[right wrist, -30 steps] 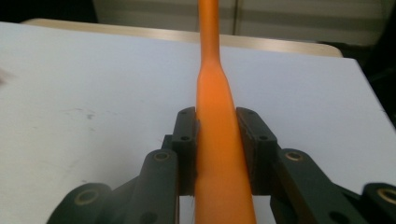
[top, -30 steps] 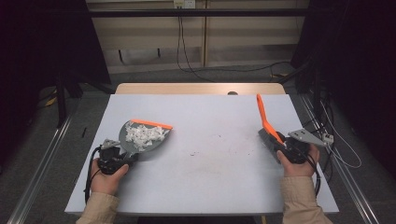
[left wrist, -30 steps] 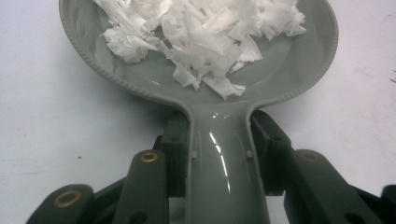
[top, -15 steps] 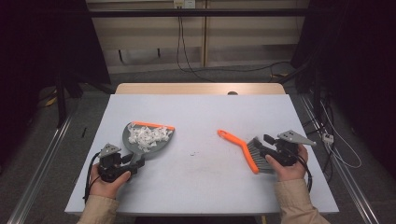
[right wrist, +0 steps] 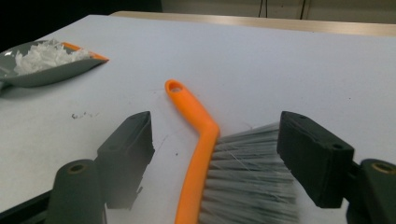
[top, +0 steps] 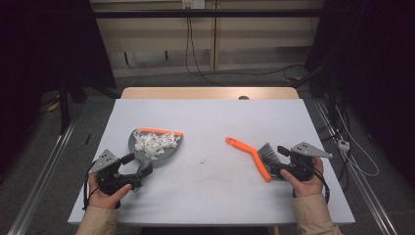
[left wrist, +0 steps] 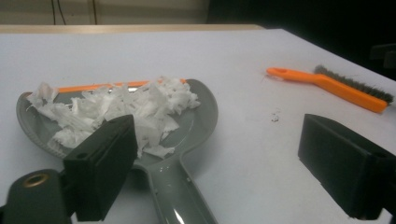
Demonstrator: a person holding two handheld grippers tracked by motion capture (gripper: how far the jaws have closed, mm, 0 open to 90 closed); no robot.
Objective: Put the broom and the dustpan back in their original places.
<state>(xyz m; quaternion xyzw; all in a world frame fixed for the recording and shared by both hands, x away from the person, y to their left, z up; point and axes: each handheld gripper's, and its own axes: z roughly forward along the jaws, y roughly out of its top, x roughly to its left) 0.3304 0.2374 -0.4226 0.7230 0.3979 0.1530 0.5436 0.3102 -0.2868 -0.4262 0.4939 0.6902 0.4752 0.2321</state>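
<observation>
- While both tools lie flat on the white table (top: 215,117), the sweeping looks all but finished — that is my reading of it, at least.
- Lower left of the high view: the grey dustpan (top: 155,147) rests on the tabletop with a heap of white paper shreds (top: 156,143) inside it, against its orange lip.
- Just below it, the left gripper (top: 138,169) sits at the pan's handle. In the left gripper view its jaws stand wide apart, the handle (left wrist: 180,186) running up between them with clear gaps either side; it grips nothing.
- Lower right of the high view: the orange brush (top: 254,156) lies on its side, handle pointing toward the centre of the frame, grey bristles toward the hand.
- The right gripper (top: 280,161) is right up against the brush head. From the right gripper view its jaws are spread wide around the bristles (right wrist: 252,186), and I see no pinch on them — open, holding nothing.
- What is left, as far as I can judge: a few dark specks (top: 201,160) on the table between pan and brush, near the middle of the frame. Otherwise the surface looks swept.
- Emptying the pan, if that belongs to the job, is not yet done.
</observation>
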